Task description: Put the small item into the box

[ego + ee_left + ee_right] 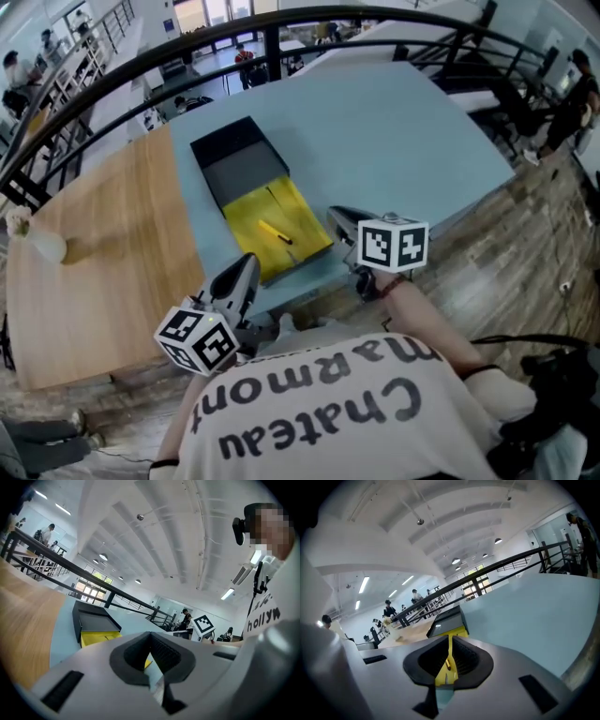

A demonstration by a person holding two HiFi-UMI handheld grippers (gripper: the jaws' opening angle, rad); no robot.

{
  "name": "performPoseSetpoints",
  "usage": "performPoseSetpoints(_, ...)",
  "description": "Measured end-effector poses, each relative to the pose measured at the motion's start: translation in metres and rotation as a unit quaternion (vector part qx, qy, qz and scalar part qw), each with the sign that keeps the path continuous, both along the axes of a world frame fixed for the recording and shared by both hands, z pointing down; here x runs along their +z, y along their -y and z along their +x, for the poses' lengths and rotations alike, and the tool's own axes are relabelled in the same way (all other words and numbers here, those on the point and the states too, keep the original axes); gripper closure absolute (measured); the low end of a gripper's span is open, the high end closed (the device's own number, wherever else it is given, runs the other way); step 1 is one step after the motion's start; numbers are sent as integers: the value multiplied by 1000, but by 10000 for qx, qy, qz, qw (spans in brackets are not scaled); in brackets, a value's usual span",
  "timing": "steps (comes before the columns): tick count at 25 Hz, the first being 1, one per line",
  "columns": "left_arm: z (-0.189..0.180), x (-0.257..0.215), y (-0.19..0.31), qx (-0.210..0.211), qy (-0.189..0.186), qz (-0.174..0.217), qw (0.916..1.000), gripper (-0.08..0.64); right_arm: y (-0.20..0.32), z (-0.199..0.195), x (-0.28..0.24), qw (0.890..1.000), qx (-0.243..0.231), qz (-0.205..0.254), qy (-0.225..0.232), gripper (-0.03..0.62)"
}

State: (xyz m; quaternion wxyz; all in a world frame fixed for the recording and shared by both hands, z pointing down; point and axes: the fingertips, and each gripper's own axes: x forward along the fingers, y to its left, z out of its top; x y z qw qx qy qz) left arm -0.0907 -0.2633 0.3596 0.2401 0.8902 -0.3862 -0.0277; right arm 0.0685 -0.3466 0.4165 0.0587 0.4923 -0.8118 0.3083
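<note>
Checking the right gripper first, I read its fingers as drawn almost together. Only a thin slit shows between the pads, and nothing is gripped in it. The yellow seen through that slit is the box floor beyond the fingertips. The left gripper also has its fingers closed and carries nothing, and the box lies ahead of its fingertips.

The small item is a short yellow stick with a dark end. It lies flat inside the box, ahead and to the left of the right fingertips and apart from them.

Handling, as I judge it:
- The item looks light, rigid and smooth, so it could roll or slip from a loose pinch.
- Take hold across its middle, pads square to its length, with light closing force.
- It sits low on the floor, so the fingertips would have to come down close on either side of it.

Containers:
- The box has a shallow yellow half nearest both sets of fingers.
- The black half, with a grey floor, adjoins it on the far side.
- The item is the only thing I can see in the yellow half, and the black half holds nothing.
- From this layout, I judge the placement done.
</note>
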Motion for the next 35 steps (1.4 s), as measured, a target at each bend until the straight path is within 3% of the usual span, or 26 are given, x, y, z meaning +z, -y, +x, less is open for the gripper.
performPoseSetpoints(12, 91, 1, -92, -591, -208, 107, 9980, 558, -113, 114, -33, 9973, -218, 700, -93, 548)
performPoseSetpoints(16, 115, 5, -127, -629, -108, 150, 9978, 557, -150, 139, -29, 9973, -222, 688, -85, 548)
performPoseSetpoints(23, 140, 15, -187, -740, -261, -16, 9969, 558, -212, 168, -19, 9982, -295, 526, 10, 548)
performPoseSetpoints(32, 147, 27, -245, -821, -181, -95, 9964, 557, -267, 172, -1, 9971, -521, 480, -262, 552)
performPoseSetpoints(35, 151, 24, -255, -836, -173, -82, 9963, 557, -276, 174, -3, 9977, -500, 440, -116, 552)
